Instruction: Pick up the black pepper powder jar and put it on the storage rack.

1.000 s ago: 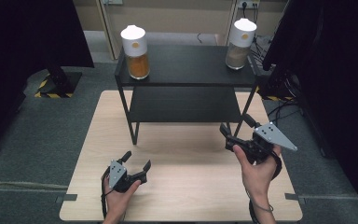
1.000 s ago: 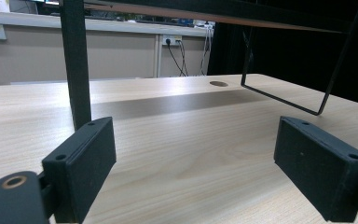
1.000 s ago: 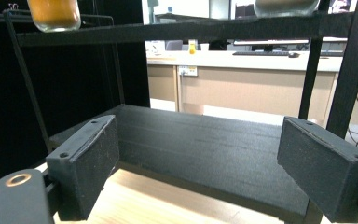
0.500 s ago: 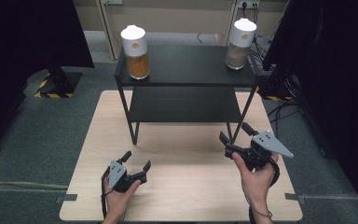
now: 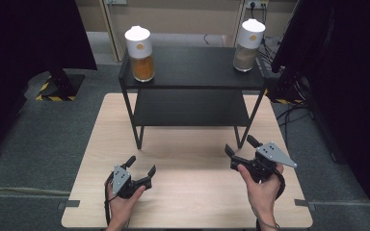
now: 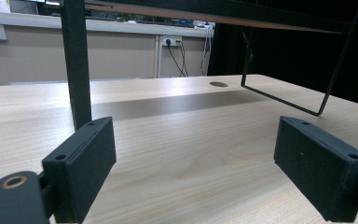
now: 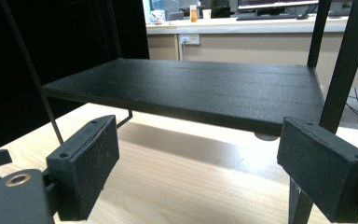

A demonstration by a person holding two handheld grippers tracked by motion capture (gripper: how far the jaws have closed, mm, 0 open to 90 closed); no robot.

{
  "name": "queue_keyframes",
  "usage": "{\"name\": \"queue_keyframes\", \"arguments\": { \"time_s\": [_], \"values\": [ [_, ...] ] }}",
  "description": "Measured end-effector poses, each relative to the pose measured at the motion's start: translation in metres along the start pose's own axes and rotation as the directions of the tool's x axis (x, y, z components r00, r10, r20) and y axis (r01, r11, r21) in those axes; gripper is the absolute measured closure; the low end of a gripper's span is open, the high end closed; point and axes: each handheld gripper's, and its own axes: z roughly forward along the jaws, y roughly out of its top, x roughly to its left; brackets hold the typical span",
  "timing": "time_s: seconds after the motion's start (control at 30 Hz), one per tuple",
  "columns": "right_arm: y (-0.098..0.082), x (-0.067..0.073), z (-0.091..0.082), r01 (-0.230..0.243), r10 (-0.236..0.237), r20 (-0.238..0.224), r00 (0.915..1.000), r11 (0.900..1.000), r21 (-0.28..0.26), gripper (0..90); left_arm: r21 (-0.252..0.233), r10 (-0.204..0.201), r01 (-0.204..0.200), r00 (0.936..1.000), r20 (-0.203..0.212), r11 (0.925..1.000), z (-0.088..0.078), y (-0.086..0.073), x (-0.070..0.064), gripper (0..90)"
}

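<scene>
Two white-capped jars, the orange-filled one (image 5: 138, 47) and the beige-filled one (image 5: 248, 38), stand untouched atop the black two-tier metal shelf (image 5: 192, 67), while left gripper (image 5: 140, 168) and right gripper (image 5: 241, 147) hover before it, jaws wide, empty.

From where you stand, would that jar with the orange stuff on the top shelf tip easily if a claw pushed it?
Probably yes if pushed high: the orange-filled jar is tall and narrow and stands near the front left edge of the black shelf. Its filling sits low, which may steady it somewhat. The smooth sides look possibly slippery for claw pads.
</scene>
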Motion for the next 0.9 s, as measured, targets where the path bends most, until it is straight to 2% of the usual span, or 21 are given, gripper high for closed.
{"name": "queue_keyframes", "arguments": {
  "time_s": [0.5, 0.9],
  "values": [
    [-0.020, -0.003, 0.002, -0.027, 0.026, 0.004, 0.9996, 0.998, 0.049, 13.1, -0.001, 0.001, -0.001, 1.0000, 0.000, 1.0000, 0.000, 0.000, 0.000, 12.3],
    [-0.041, -0.007, 0.007, -0.054, 0.054, 0.009, 0.9985, 0.993, 0.109, 13.0, -0.002, 0.002, -0.002, 1.0000, -0.001, 1.0000, 0.000, 0.000, 0.000, 12.3]
  ]
}}
